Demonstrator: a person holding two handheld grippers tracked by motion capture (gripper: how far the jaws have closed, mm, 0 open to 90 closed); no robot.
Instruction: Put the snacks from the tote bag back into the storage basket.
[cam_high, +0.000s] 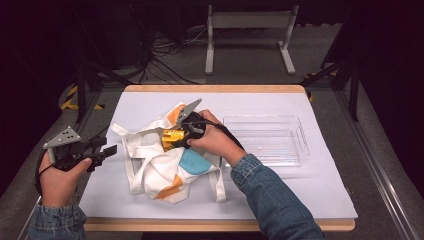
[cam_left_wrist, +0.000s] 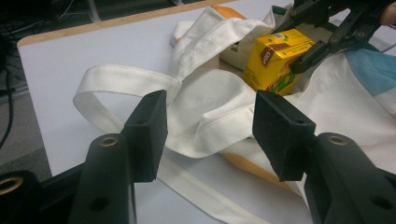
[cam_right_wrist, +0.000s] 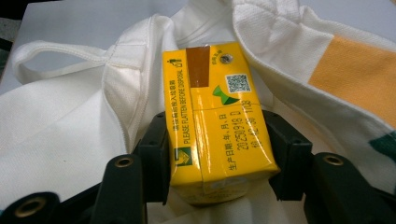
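A white cloth tote bag with orange and blue patches lies crumpled in the middle of the white mat. A yellow drink carton sticks out of the bag's mouth. My right gripper reaches into the bag from the right. In the right gripper view its two pads press the carton on both sides, so the right gripper is shut on it. My left gripper hovers at the mat's left edge, off the bag. The left gripper is open with nothing between its pads and faces a bag handle.
A clear plastic bin stands to the right of the bag, nothing visible inside. The wooden table edge runs along the back. A metal stand and cables lie on the floor beyond.
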